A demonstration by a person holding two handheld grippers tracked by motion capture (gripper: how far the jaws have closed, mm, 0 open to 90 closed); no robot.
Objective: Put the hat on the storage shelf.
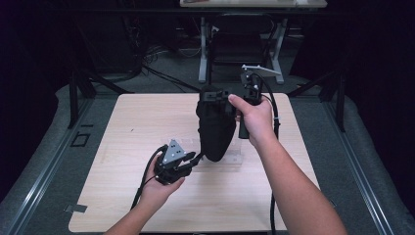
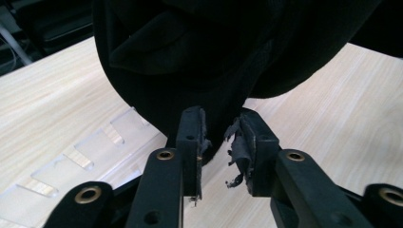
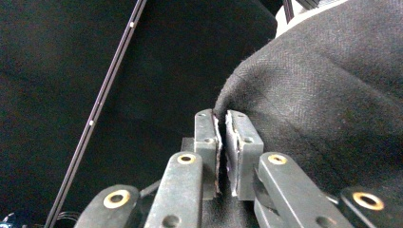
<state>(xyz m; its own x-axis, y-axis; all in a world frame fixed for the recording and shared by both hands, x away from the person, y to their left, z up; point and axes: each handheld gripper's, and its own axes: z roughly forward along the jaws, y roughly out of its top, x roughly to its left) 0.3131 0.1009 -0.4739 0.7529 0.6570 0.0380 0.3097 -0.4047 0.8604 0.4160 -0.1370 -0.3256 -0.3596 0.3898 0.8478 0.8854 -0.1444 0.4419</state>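
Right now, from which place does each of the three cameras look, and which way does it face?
High view: sits above the person's side, faces forward and down on the table; both forearms, left gripper and right gripper show.
Left gripper view: rides on the left gripper, faces the hanging black cloth; its pads do not yet press the cloth's lower edge.
Right gripper view: rides on the right gripper, shut on the cloth's edge.
Shared: all three show the black cloth.
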